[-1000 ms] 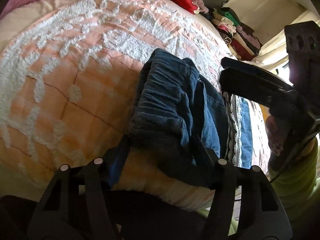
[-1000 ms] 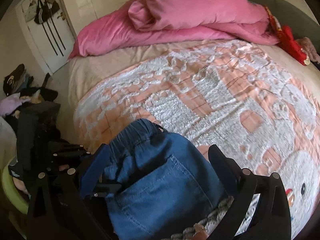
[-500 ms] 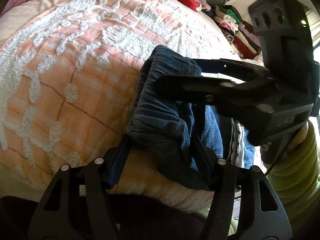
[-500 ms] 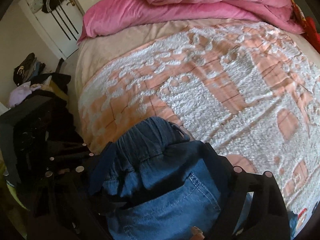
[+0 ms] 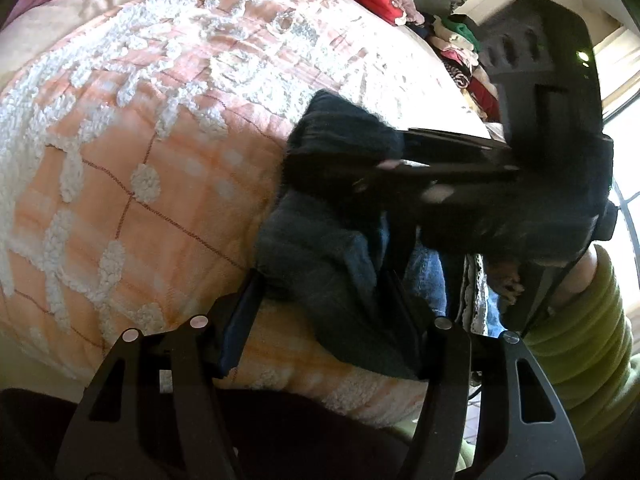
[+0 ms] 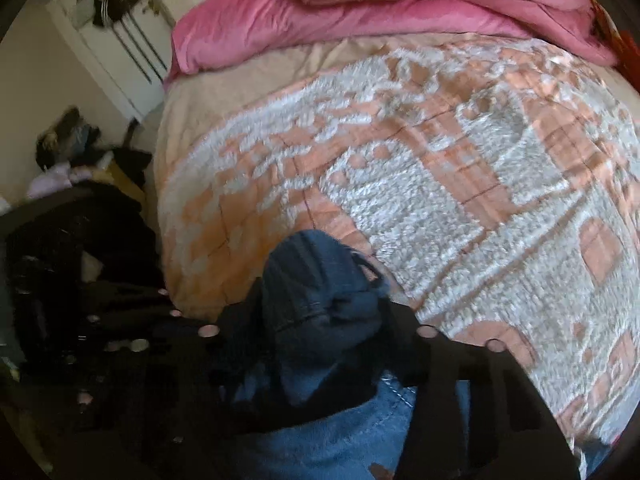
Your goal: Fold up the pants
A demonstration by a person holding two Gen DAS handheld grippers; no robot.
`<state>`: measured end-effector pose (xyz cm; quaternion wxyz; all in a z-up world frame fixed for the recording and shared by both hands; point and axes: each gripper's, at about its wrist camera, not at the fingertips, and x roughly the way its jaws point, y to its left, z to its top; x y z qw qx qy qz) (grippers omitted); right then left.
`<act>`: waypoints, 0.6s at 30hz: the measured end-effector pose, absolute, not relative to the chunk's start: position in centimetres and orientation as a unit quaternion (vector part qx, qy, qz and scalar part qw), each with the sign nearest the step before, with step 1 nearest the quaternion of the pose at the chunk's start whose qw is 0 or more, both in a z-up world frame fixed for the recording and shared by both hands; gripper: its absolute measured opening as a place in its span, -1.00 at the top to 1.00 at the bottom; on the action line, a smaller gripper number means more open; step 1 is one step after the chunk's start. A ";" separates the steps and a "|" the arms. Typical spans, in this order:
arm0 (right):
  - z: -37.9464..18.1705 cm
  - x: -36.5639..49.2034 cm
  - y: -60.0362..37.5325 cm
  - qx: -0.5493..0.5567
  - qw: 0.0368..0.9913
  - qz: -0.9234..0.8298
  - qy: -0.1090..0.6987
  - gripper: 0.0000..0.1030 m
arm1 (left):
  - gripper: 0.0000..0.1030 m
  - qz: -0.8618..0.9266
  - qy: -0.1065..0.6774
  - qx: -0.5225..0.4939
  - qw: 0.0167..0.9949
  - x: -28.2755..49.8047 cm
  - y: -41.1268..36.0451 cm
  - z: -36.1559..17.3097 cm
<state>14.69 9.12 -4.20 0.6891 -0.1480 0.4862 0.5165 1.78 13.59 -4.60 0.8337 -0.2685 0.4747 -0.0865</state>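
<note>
Denim pants (image 6: 320,304) bunched, prob. at bed edge (image 5: 320,384).

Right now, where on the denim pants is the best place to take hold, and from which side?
Grip the gathered elastic waistband of the pants, coming from above at the bed's near edge. It bunches into a thick raised ridge on the blanket, giving pads something to pinch. The right gripper is closing around it; the left gripper straddles the denim beside it.
</note>
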 end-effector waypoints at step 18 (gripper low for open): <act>3.0 13.7 -2.3 -0.019 0.733 0.541 0.413 0.31 | -0.64 -0.170 0.431 -0.294 0.836 1.5 8.7 -1.9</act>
